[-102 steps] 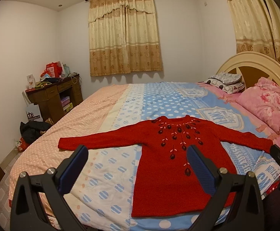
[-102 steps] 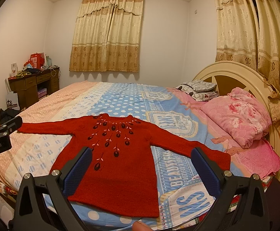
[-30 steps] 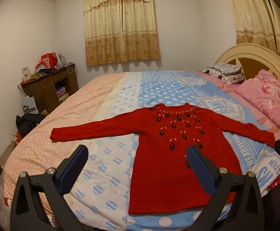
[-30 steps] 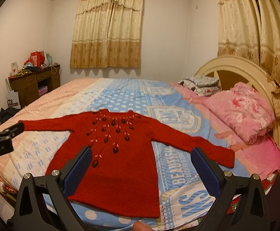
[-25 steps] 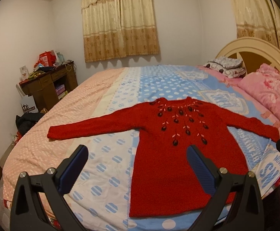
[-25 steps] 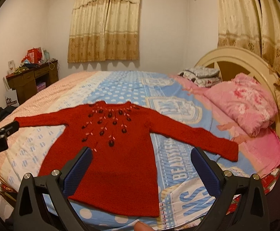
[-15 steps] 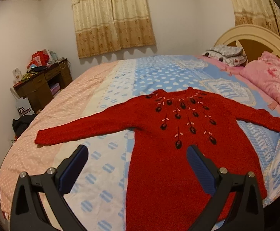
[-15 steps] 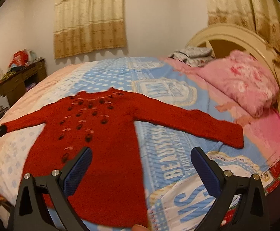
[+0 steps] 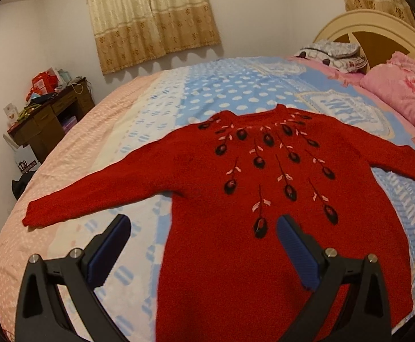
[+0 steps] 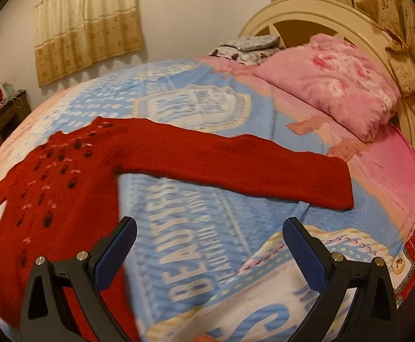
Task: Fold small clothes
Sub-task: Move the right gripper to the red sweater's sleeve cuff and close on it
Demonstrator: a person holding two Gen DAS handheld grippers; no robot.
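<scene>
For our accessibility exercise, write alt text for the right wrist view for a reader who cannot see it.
A red sweater lies flat on a blue patterned bedspread, one sleeve stretched toward a pink pillow. The open right gripper hovers above the bedspread just short of that sleeve, holding nothing.

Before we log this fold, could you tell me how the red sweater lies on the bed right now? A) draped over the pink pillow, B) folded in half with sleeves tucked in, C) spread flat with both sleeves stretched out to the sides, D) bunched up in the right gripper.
C: the red sweater lies flat on the bed, one sleeve reaching out each way, and both grippers are open and empty.
</scene>
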